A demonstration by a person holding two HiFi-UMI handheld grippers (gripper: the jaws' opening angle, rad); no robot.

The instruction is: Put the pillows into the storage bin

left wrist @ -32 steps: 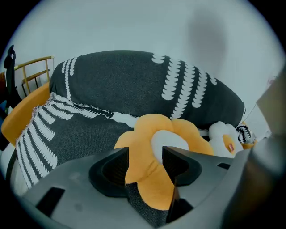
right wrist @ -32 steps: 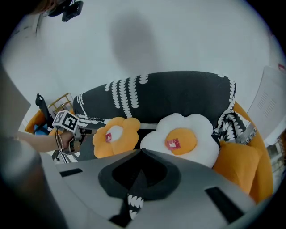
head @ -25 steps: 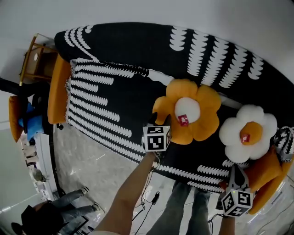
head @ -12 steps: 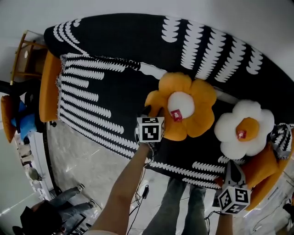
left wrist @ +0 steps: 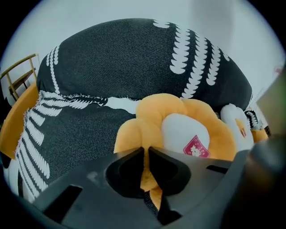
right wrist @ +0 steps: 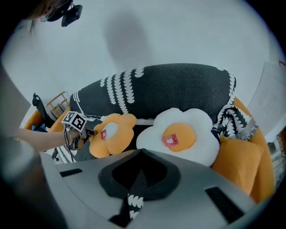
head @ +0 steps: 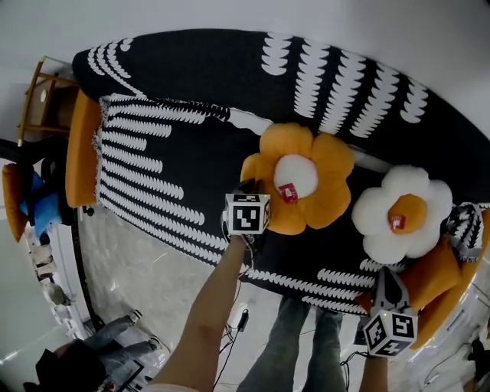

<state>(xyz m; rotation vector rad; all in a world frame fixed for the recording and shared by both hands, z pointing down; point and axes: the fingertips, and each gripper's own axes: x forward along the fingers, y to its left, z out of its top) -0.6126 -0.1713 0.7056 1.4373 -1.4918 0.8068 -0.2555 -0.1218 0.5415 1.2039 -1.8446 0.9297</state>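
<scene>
- A long sofa (head: 230,84) fills the middle, its back dark charcoal with rows of white scalloped marks.
- A black throw (head: 153,176) with white stripes covers the seat (the same black and white as the back).
- An orange armrest (head: 80,149) closes the left end, and an orange cushion (head: 432,279) sits at the right end.
- Behind the sofa is a plain pale wall (head: 230,15), evenly lit.
- The floor (head: 145,268) is glossy pale tile with a dark cable (head: 241,321) lying on it.
- A wooden rack (head: 42,99) stands beyond the left armrest.
</scene>
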